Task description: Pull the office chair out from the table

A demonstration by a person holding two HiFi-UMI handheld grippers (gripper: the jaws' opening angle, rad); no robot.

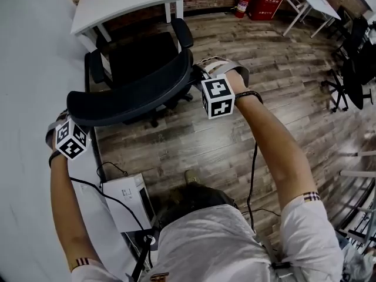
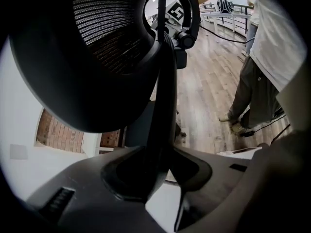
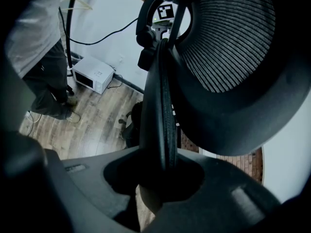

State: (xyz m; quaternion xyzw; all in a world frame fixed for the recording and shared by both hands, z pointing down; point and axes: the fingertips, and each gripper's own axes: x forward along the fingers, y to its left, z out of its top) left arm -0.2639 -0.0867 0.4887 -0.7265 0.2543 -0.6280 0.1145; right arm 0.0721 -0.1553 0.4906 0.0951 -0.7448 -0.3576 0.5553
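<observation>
The office chair [image 1: 144, 69] stands on the wooden floor [image 1: 235, 134], its seat facing a white table [image 1: 126, 2] at the top of the head view and its armrests reaching toward that table. It is near the table but not tucked under it. Its black backrest [image 1: 129, 98] curves across the near side, toward the person.

The left gripper [image 1: 69, 121] clamps the backrest's left end. In the left gripper view, the thin black rim runs straight down between the two jaws, which press on it from both sides at a narrow gap. The right gripper [image 1: 202, 75] clamps the backrest's right end the same way. In the right gripper view, the rim with its rubber edging sits between the narrow-set jaws, and the mesh of the backrest bulges off to the right.

Both of the person's arms stretch forward from a white shirt [image 1: 229, 245], one to each end of the backrest. A black cable [image 1: 254, 175] hangs under the right forearm.

A white wall [image 1: 29, 69] runs down the left of the head view, with a white box [image 1: 126, 201] on the floor just beside it and near the person's feet. Well beyond the chair, a red fire extinguisher [image 1: 242, 3] and a red box [image 1: 265, 2] stand against a brick wall. More white tables and black chairs [image 1: 352, 69] stand far off at the right.
</observation>
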